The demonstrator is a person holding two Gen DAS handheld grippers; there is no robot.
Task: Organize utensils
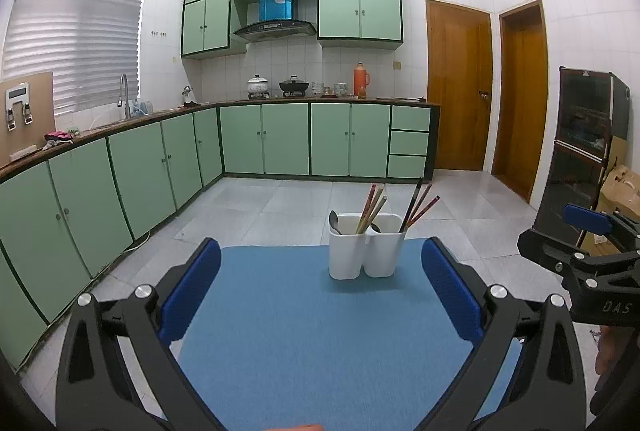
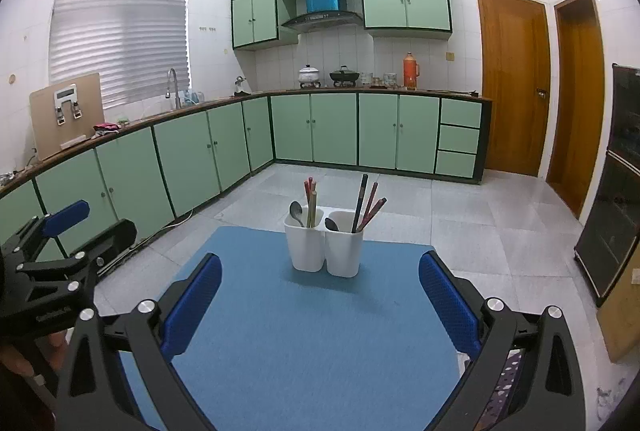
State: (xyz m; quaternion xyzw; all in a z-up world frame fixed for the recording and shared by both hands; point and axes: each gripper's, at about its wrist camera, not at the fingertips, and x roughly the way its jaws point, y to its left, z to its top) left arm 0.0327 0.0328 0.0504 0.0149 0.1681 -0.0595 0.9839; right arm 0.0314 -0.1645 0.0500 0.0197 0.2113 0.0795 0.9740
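Note:
A white two-compartment utensil holder stands near the far edge of a blue mat. Each compartment holds a metal spoon and several chopsticks. My left gripper is open and empty, well short of the holder. My right gripper is open and empty, also short of the holder. Each gripper shows at the edge of the other's view: the right one and the left one.
The mat covers a small table over a grey tiled floor. Green kitchen cabinets run along the left and back walls. A dark glass-front cabinet and cardboard boxes stand on the right. Wooden doors are behind.

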